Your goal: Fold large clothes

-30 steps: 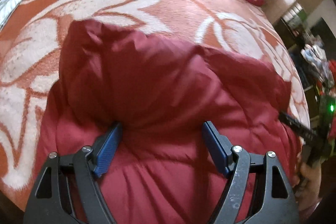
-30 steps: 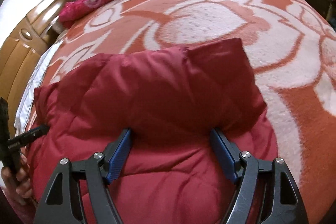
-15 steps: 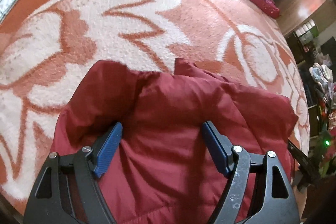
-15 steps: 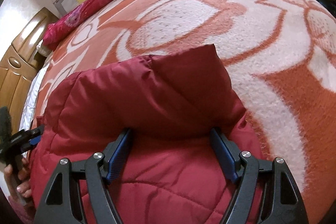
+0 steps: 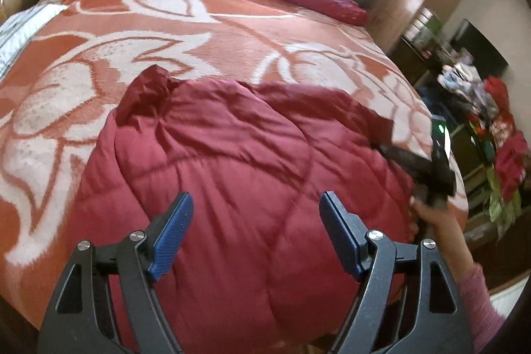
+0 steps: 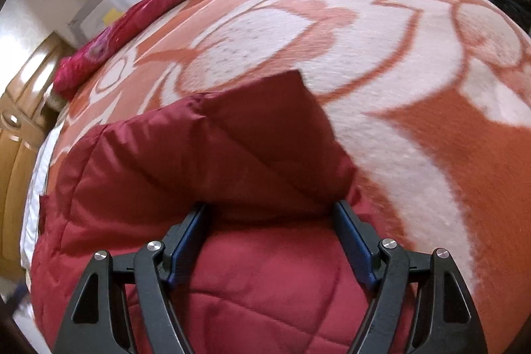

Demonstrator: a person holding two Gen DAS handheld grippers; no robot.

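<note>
Folding the puffy dark red quilted jacket [image 5: 232, 175] over on itself is the step in hand, judging by how it lies: a doubled bundle low in both frames, on the near part of the bed's orange-and-white flowered blanket [image 5: 205, 35]. In the left wrist view the left claw [image 5: 256, 211] hangs above the bundle with its blue pads spread wide and nothing between them; the cloth under it lies free. A pinched tip of the jacket pokes up at centre left of that frame, and the top layer looks loosely dropped, full of creases.

In the right wrist view the right claw [image 6: 271, 214] is also spread wide, but here a thick folded flap of the jacket fills the space between the pads and both appear to press against its sides, so I take it as gripping that flap. The flap stands up and forward from the claw towards the middle of the frame. The same claw shows blurred at the right edge of the left wrist view, with a hand [image 5: 431, 214] and pink sleeve [image 5: 478, 297] behind it.

The next move likely calls for laying the right-hand flap down flat over the bundle, then letting go. The padding is springy, so it may need pressing to stay put.
</note>
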